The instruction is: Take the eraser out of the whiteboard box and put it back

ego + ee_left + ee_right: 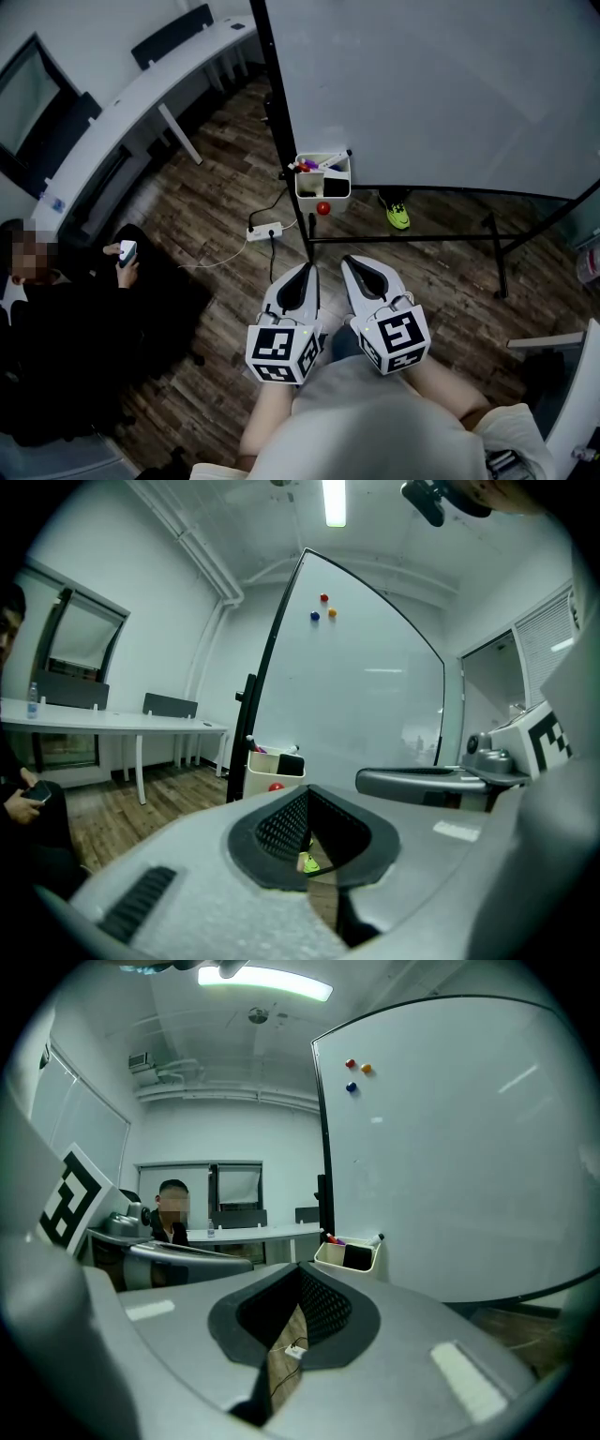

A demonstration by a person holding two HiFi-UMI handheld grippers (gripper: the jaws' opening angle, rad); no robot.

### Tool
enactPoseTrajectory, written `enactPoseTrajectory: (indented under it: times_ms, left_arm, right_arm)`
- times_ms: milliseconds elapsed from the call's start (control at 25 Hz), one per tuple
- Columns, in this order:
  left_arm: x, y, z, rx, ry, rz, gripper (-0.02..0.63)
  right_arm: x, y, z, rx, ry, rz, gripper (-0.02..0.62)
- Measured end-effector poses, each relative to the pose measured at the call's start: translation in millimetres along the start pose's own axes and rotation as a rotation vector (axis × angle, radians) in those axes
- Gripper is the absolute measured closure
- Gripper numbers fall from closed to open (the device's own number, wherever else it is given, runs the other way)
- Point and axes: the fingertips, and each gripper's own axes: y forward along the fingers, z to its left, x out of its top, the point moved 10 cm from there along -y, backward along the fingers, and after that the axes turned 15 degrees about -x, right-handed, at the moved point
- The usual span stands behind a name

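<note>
Head view: left gripper (306, 269) and right gripper (352, 264) side by side, close to the body. Both clenched and empty, aimed at the white whiteboard box (307, 190) on the lower edge of the whiteboard (441, 84). Black eraser (335, 187) inside the box beside markers (307, 166), well apart from both pairs of fingertips. Red magnet (322, 208) just below the box.

Left gripper view: jaws pressed together at the tips, nothing between them, only floor visible through the hollow. Eraser (291, 764) upright in the box (262, 780), beyond the fingertips and slightly left.

Right gripper view: jaws likewise closed on nothing. Eraser (358, 1257) in the box (328, 1258), ahead and right of the tips, well apart.
</note>
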Motion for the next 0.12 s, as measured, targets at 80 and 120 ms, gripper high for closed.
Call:
enactPoseTrajectory:
  times_ms: [80,120]
  left_arm:
    - [0.2,1.2,1.2,0.001,-0.002,0.0,0.604]
    - [0.3,1.8,1.7,0.002,-0.002,0.001,0.604]
  right_arm:
    - [0.6,1.5,-1.0,0.0,0.0,-0.001,0.589]
    - [0.8,2.3,-1.5,0.0,0.0,-0.001,0.589]
